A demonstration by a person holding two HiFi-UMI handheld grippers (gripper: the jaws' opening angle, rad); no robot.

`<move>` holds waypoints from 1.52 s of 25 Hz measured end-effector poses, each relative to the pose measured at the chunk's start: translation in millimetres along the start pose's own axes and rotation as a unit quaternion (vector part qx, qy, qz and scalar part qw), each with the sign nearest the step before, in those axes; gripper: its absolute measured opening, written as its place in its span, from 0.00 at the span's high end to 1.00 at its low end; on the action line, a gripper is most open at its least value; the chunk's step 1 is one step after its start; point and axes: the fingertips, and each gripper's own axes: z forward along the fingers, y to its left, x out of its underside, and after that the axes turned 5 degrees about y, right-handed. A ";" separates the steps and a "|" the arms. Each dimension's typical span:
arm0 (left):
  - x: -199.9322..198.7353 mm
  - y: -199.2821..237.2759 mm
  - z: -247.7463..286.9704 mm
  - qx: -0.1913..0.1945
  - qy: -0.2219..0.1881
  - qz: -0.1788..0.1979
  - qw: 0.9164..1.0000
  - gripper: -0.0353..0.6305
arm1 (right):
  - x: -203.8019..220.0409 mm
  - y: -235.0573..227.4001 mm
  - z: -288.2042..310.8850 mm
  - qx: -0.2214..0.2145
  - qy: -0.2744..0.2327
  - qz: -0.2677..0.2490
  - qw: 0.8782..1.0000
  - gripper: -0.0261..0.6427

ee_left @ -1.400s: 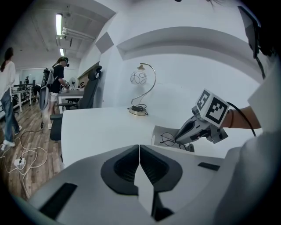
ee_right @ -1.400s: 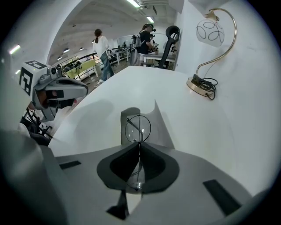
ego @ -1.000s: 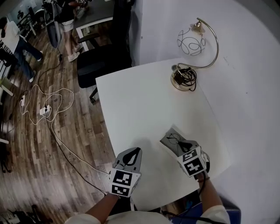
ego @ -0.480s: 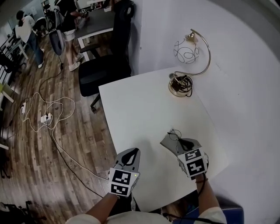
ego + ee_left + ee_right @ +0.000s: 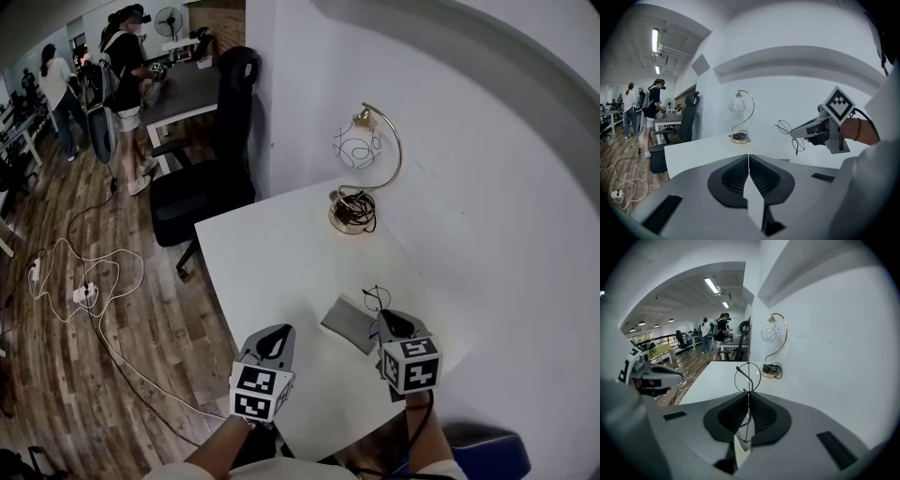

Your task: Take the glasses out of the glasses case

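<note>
While your left gripper (image 5: 748, 161) is hovering with its jaws pressed together on nothing, your right gripper (image 5: 746, 401) is pinching the one pair of glasses (image 5: 747, 377) above the table (image 5: 272, 253), one lens half hiding between its jaws. Just beside it, the single grey glasses case (image 5: 349, 323) is lying flat, its end partly hiding behind that gripper. One lamp (image 5: 361, 159) is standing farthest.

I have open counter (image 5: 267, 267) across the middle and left; the glasses case (image 5: 349, 323) lies near right, the lamp (image 5: 349, 217) far.
</note>
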 end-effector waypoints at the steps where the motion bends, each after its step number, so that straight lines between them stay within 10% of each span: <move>1: -4.5 -2.3 -0.2 0.003 -0.003 0.002 1.000 0.91 | -0.5 -3.3 -6.4 0.007 -0.008 0.011 1.000 0.90; 22: -106.9 -47.6 15.9 0.037 -0.092 0.047 0.994 0.91 | 21.4 -79.9 -125.1 0.175 -0.146 0.214 0.950 0.90; 38: -109.1 -51.2 20.5 0.045 -0.086 0.058 0.994 0.91 | 37.0 -84.7 -141.0 0.194 -0.156 0.242 0.938 0.90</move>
